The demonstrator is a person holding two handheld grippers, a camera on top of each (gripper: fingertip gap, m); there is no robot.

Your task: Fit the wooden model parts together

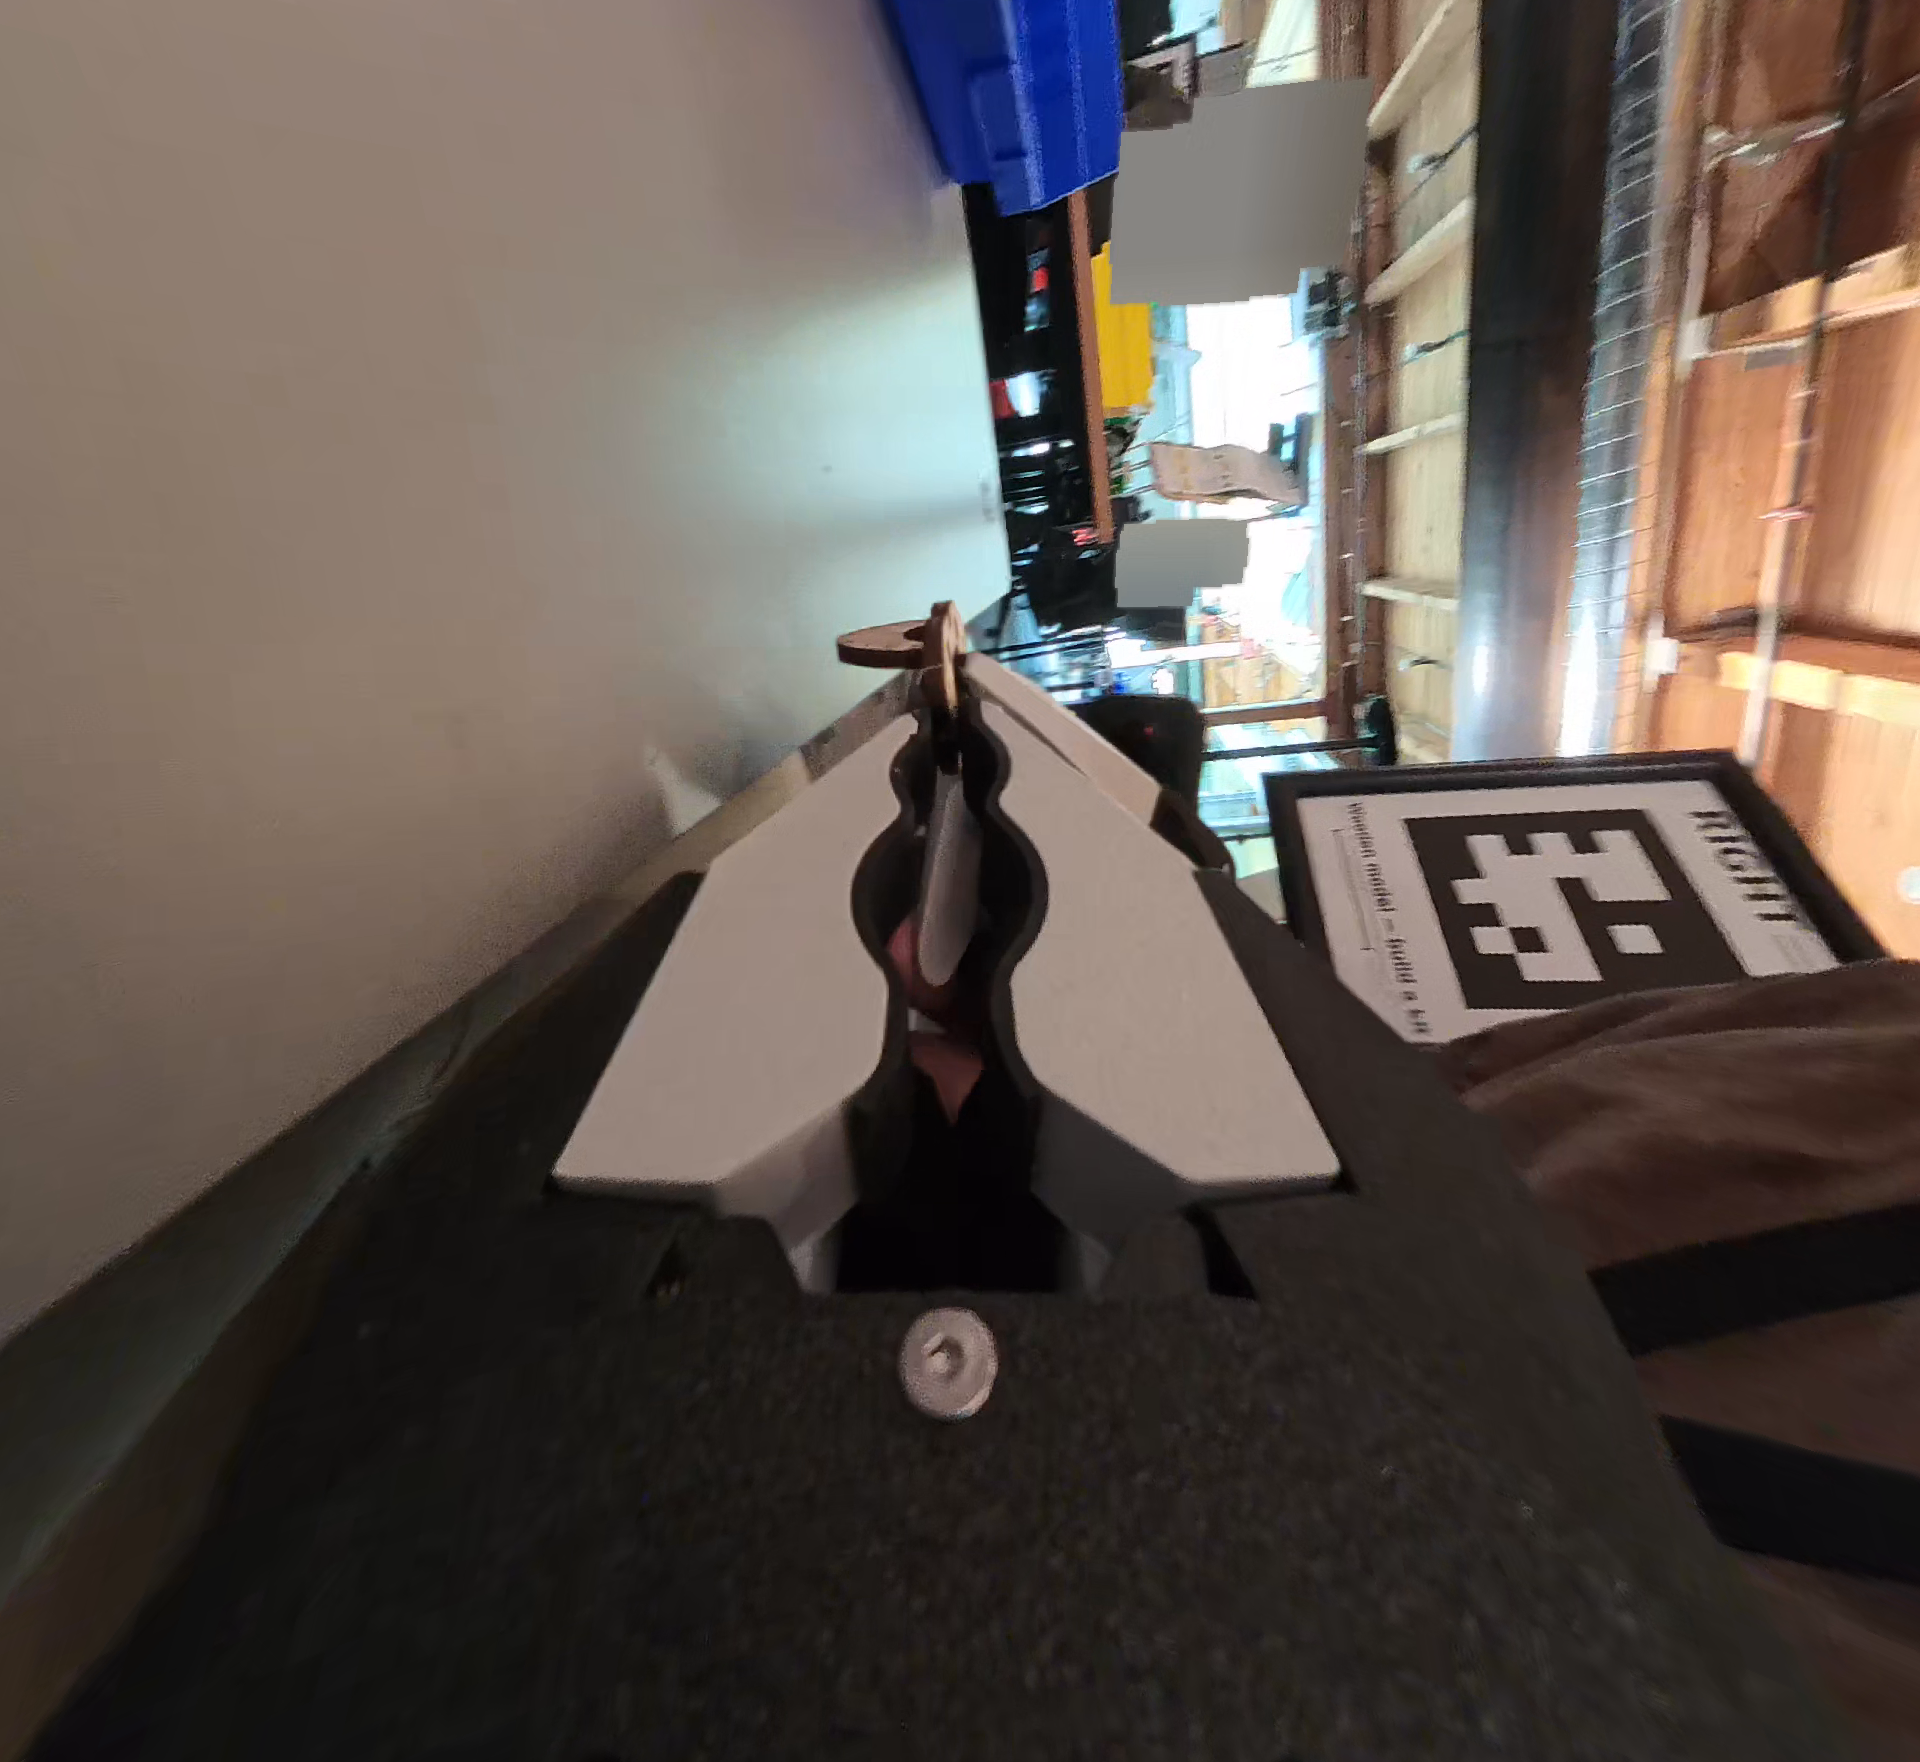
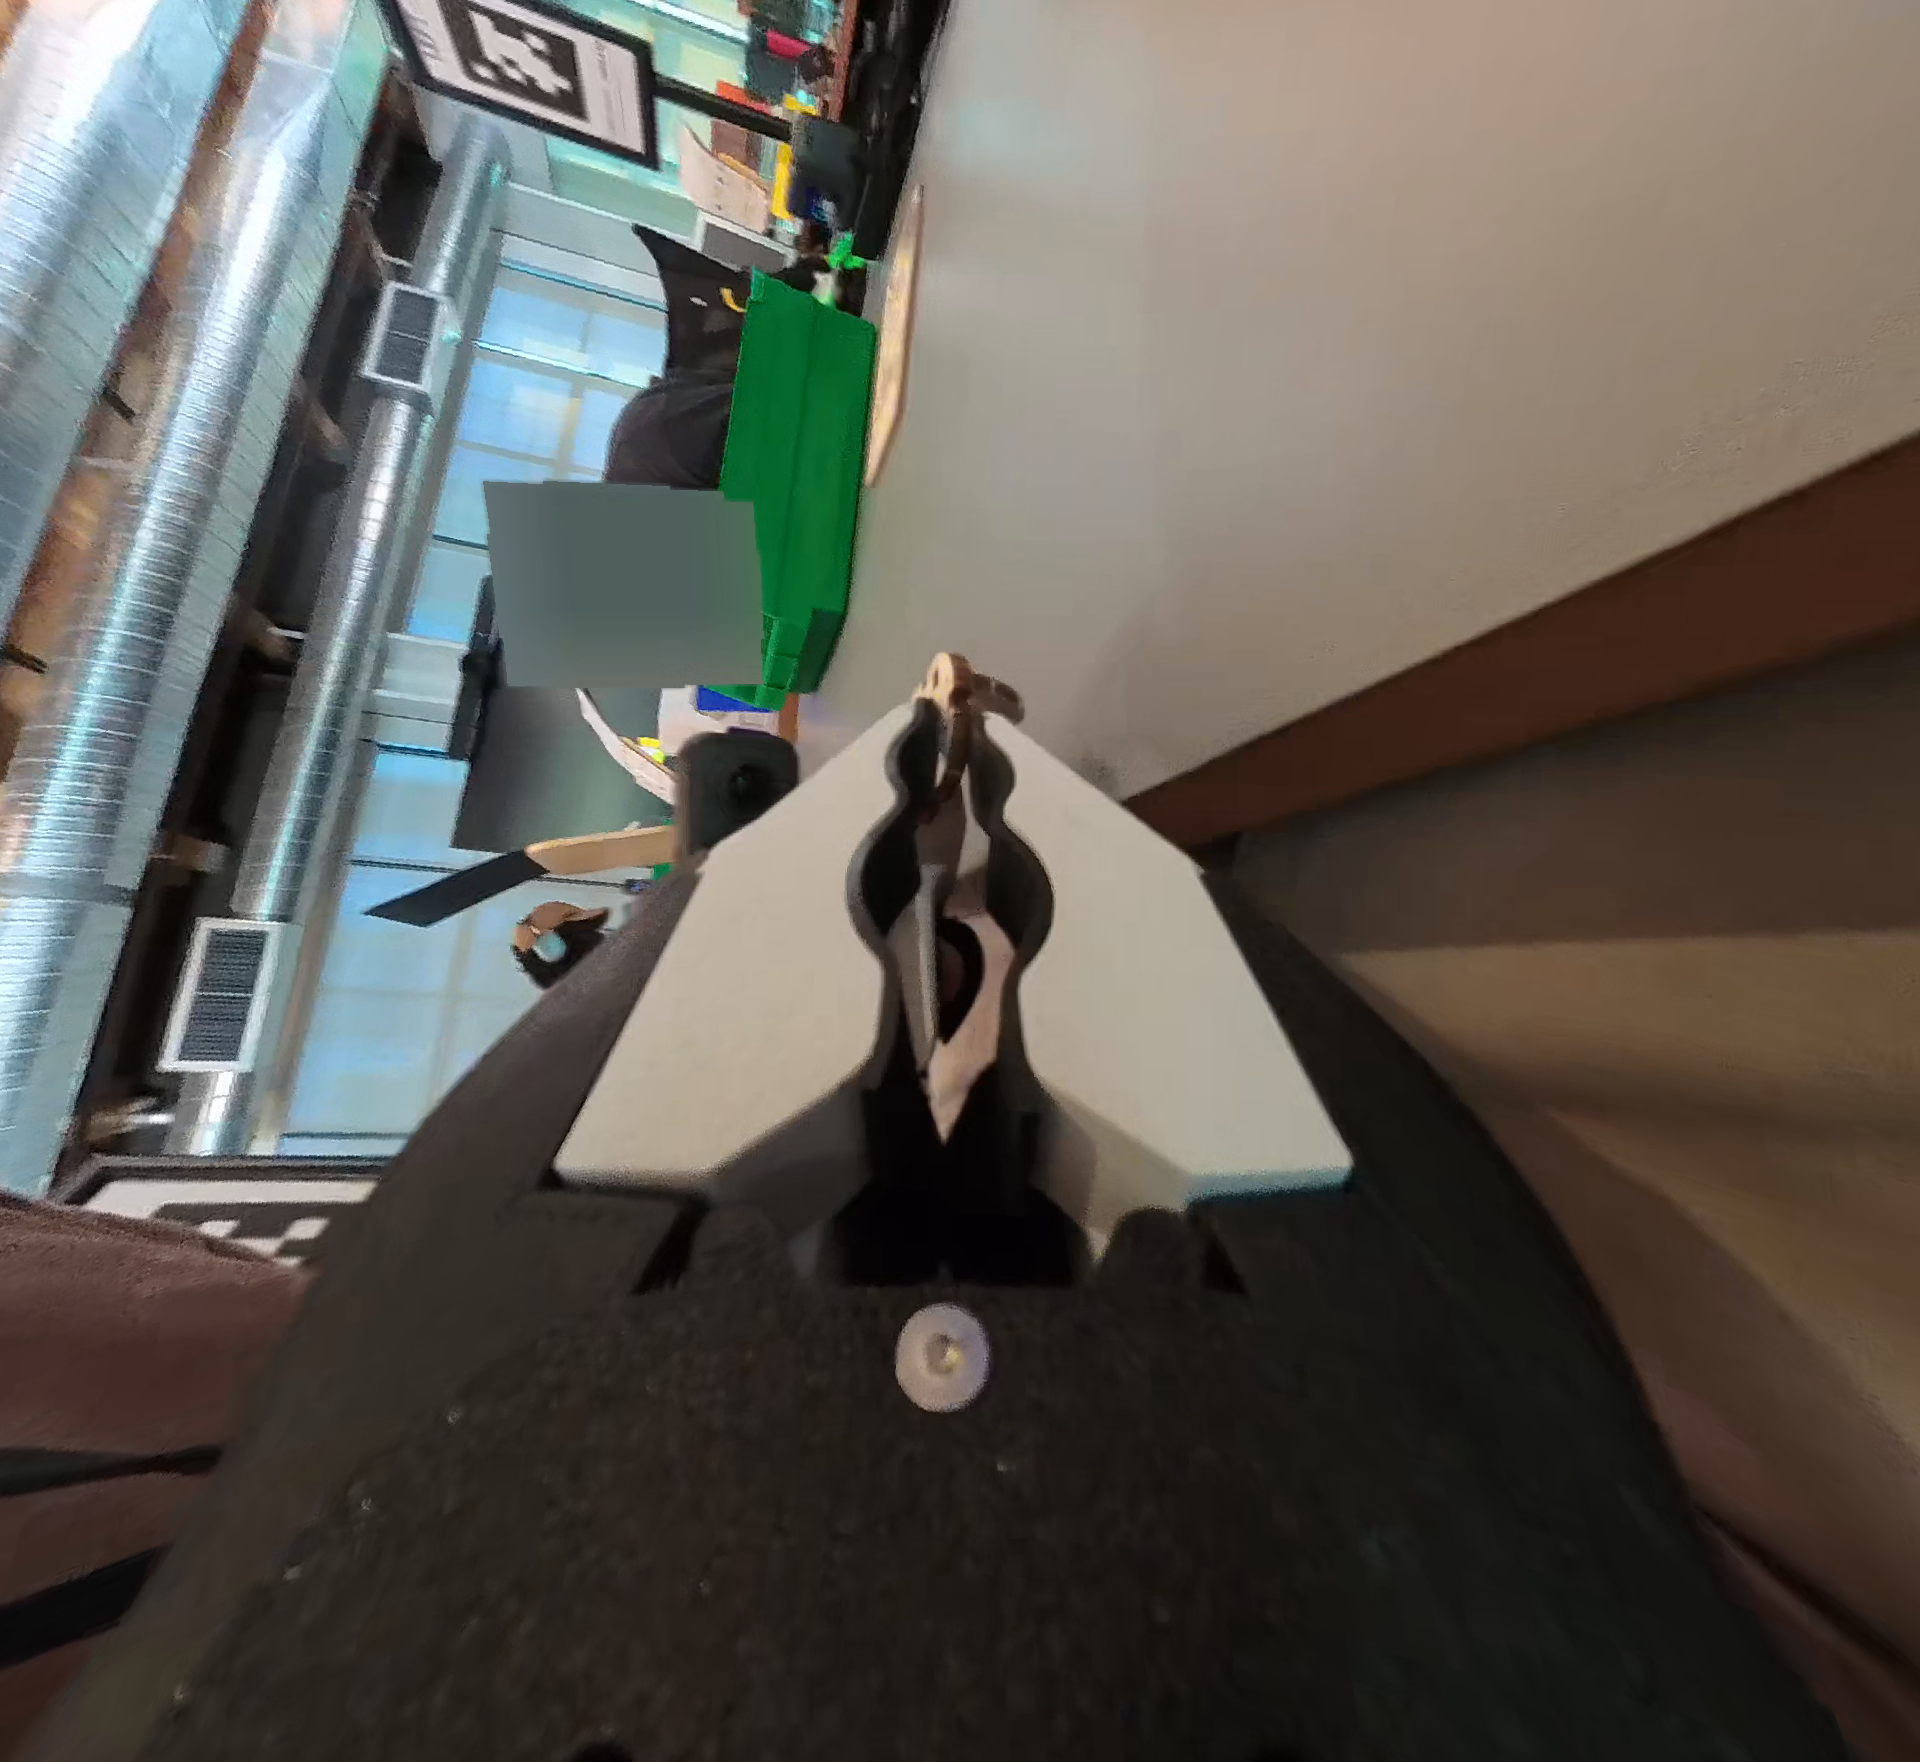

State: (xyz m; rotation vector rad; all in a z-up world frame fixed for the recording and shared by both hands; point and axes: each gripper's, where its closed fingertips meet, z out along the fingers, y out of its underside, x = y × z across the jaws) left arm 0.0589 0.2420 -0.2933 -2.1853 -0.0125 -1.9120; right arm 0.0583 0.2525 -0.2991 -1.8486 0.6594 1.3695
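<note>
Both views are rolled sideways, with the white table (image 1: 416, 362) standing like a wall. My left gripper (image 1: 943, 725) is shut on a small brown wooden model part (image 1: 941, 663); a second rounded wooden tab (image 1: 873, 647) juts left from its tip. My right gripper (image 2: 951, 725) is shut on a thin pale wooden part (image 2: 956, 678) that pokes out past the fingertips. Both held parts are up off the table. The other gripper's grey fingers (image 1: 1049, 725) show just behind the left one, close to it.
A blue bin (image 1: 997, 19) stands on the table in the left wrist view, a green bin (image 2: 805, 476) in the right wrist view. A framed marker card (image 1: 1558, 891) stands near; it also shows in the right wrist view (image 2: 509, 45). A flat wooden sheet (image 2: 899, 341) lies by the green bin.
</note>
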